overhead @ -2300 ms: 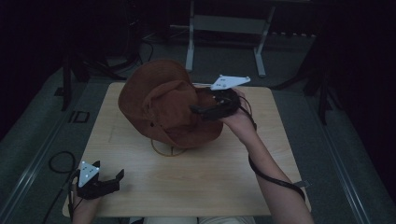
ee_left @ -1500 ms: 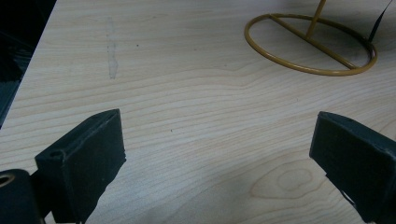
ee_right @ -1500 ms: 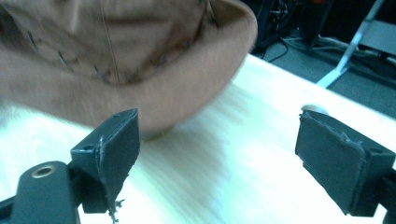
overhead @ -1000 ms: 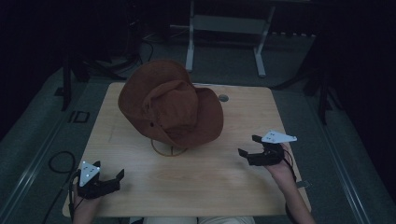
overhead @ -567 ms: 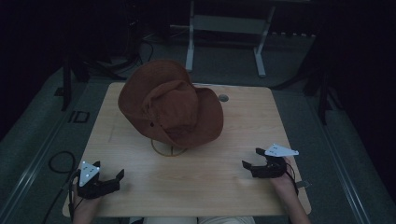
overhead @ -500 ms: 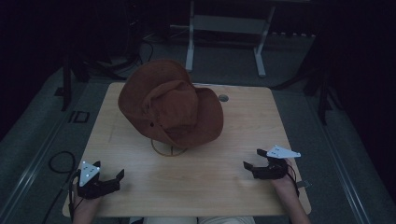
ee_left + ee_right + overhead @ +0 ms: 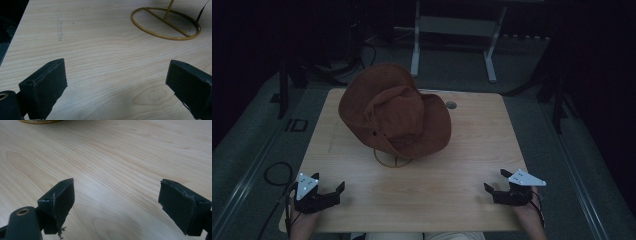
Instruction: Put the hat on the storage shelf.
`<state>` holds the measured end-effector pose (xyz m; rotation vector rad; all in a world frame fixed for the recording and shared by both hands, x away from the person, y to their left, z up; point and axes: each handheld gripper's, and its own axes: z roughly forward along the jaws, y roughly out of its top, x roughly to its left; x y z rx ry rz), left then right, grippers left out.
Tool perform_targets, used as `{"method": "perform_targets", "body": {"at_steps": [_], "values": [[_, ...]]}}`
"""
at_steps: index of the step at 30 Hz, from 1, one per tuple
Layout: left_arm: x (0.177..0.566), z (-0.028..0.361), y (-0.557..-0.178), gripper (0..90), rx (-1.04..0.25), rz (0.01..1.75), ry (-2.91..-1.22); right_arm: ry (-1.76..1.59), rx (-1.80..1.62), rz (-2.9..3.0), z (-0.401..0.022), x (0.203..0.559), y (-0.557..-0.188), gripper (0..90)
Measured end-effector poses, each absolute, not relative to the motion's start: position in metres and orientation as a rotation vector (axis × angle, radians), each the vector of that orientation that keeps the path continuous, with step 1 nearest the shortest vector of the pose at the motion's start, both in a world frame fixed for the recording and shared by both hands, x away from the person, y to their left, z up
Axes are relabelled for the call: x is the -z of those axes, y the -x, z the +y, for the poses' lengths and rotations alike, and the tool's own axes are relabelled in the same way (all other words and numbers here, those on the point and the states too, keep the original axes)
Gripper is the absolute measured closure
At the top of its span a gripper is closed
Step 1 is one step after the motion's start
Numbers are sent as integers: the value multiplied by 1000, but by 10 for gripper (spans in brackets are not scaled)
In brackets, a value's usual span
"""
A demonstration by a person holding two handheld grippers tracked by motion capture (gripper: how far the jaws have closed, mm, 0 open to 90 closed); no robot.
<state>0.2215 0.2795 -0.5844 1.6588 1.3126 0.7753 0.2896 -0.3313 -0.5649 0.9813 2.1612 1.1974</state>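
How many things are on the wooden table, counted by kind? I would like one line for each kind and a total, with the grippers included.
Brown hat: 1
Gold wire stand with ring base: 1
Black two-jaw grippers: 2, the left gripper and the right gripper, both open and holding nothing
Total: 4

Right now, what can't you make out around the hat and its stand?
- Gold wire stand: its upright is cut off by the top edge of the left gripper view; the brown felt hat covers it in the high view.
- Small round thing on the light wooden table beside the hat: too small to identify.
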Motion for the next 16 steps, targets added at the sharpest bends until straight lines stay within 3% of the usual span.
{"method": "perform_targets", "body": {"at_steps": [16], "values": [[585, 280, -222, 36, -773, 1312, -1659, -1067, -1218, 2096, -353, 568, -288, 134]]}}
